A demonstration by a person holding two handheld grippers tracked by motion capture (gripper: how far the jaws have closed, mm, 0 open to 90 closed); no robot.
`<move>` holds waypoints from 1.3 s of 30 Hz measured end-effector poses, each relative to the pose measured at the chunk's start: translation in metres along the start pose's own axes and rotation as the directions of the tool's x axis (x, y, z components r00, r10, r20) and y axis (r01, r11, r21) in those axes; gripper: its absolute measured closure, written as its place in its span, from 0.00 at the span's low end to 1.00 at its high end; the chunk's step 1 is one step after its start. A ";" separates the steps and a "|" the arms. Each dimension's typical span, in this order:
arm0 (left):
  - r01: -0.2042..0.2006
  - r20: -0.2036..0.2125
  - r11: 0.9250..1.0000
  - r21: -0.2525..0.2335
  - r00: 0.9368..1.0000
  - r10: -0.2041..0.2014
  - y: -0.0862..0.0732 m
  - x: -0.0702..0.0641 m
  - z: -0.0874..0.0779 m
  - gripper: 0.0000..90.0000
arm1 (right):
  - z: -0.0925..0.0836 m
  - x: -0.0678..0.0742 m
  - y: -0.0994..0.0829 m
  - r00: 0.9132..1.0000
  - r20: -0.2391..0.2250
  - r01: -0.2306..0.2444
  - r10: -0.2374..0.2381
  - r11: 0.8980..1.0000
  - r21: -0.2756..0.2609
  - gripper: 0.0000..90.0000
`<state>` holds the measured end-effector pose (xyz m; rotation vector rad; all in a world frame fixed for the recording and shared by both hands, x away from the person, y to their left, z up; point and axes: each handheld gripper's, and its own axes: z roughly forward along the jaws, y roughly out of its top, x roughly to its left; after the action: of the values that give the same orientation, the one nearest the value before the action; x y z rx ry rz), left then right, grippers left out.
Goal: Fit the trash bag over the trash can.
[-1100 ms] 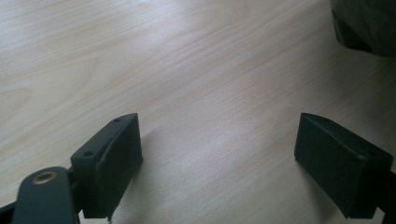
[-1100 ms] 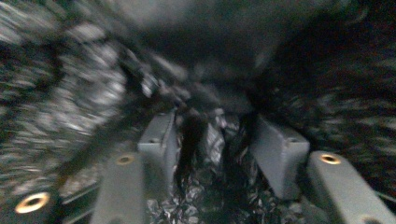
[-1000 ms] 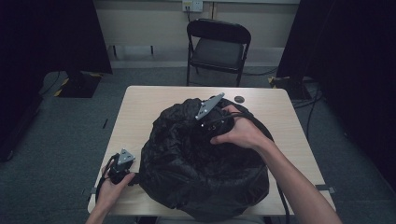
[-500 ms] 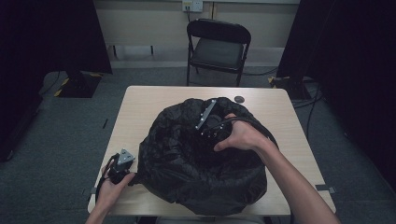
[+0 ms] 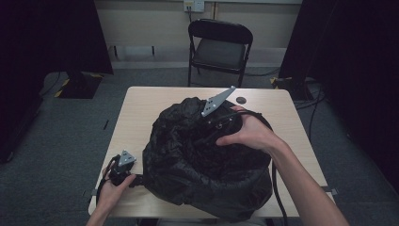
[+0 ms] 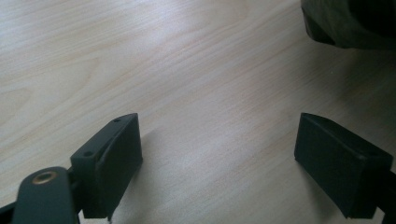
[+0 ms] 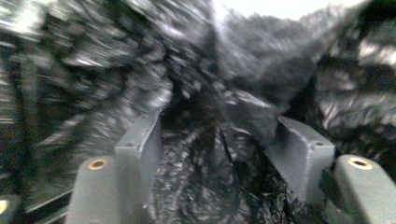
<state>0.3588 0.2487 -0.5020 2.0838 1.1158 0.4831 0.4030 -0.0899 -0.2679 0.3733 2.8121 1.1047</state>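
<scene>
A large black crinkled plastic bag (image 5: 207, 160), bulging like a loosely filled sack, sat across the middle and lower part of the pale wooden bench (image 5: 136, 113) in the high view, its lower edge reaching the bench's near rim. The film looked thin, glossy and soft; it would likely give way under any squeeze, slip between hard pads, and tear if pulled against a snag. How heavy it was could not be told from the folds alone.

The right tool (image 7: 219, 149) was buried in the bag's upper folds, right of centre in the high view, with the person's right hand (image 5: 249, 134) over it. In the right gripper view its 2 grey jaws stood apart with creased film lying between and around them; that view was blurred, but the pads did not appear to press on the plastic. The jaws had just been opening and then easing in a little, with film between them.

The left tool (image 6: 219, 154) rested at the lower left of the high view, just beside the bag's left flank, its jaws spread wide over bare bench with nothing between them.

A gathered fold or the bunched rim near the top seemed the best hold, since a thick pleat would resist slipping better than a single sheet.
</scene>
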 end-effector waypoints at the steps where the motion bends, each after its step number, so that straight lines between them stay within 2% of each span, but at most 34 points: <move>1: 0.000 0.000 1.000 0.000 1.000 0.000 0.000 0.000 0.000 0.16 | -0.004 0.002 0.000 1.000 0.011 -0.001 0.001 1.000 -0.025 0.50; 3: 0.000 0.000 1.000 0.000 1.000 0.000 0.000 0.000 0.000 0.16 | -0.012 0.005 -0.001 1.000 0.008 0.004 -0.004 0.997 -0.082 0.51; 7: 0.000 0.000 1.000 0.000 1.000 0.000 0.000 0.000 0.000 0.16 | -0.027 0.011 -0.003 1.000 0.016 -0.004 0.007 0.989 -0.145 0.51; 14: -0.001 0.000 1.000 0.000 1.000 0.001 0.000 0.000 0.000 0.16 | -0.048 0.022 0.000 0.999 0.039 -0.024 0.033 0.975 -0.223 0.41; 17: 0.000 0.000 1.000 0.000 1.000 0.000 0.000 0.000 0.000 0.16 | -0.055 0.025 0.003 0.997 0.054 -0.036 0.051 0.967 -0.253 0.41; 21: 0.000 0.000 1.000 0.000 1.000 0.000 0.000 0.000 0.000 0.16 | -0.059 0.026 0.008 0.997 0.065 -0.027 0.051 0.946 -0.323 0.48; 24: 0.000 0.000 1.000 0.000 1.000 0.000 0.000 0.000 0.000 0.16 | -0.055 0.029 0.014 0.997 0.071 0.021 0.006 0.927 -0.374 0.64; 26: -0.001 0.000 1.000 0.000 1.000 0.001 0.000 0.000 0.000 0.16 | -0.047 0.030 0.018 0.997 0.076 0.051 -0.023 0.922 -0.383 0.72; 28: 0.000 0.000 1.000 0.000 1.000 0.000 0.000 0.000 0.000 0.16 | -0.035 0.028 0.021 0.996 0.079 0.060 -0.032 0.925 -0.374 0.76; 32: -0.001 0.002 1.000 -0.001 1.000 0.001 0.000 0.000 0.000 0.16 | -0.015 0.021 0.022 0.996 0.076 0.065 -0.043 0.943 -0.327 0.79; 39: -0.002 0.006 1.000 -0.001 1.000 0.002 0.000 0.000 0.000 0.16 | -0.003 0.011 0.009 0.999 0.043 0.011 0.000 0.966 -0.259 0.81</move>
<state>0.3590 0.2492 -0.5021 2.0845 1.1106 0.4783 0.3938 -0.0826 -0.2593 0.3584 2.5842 1.4225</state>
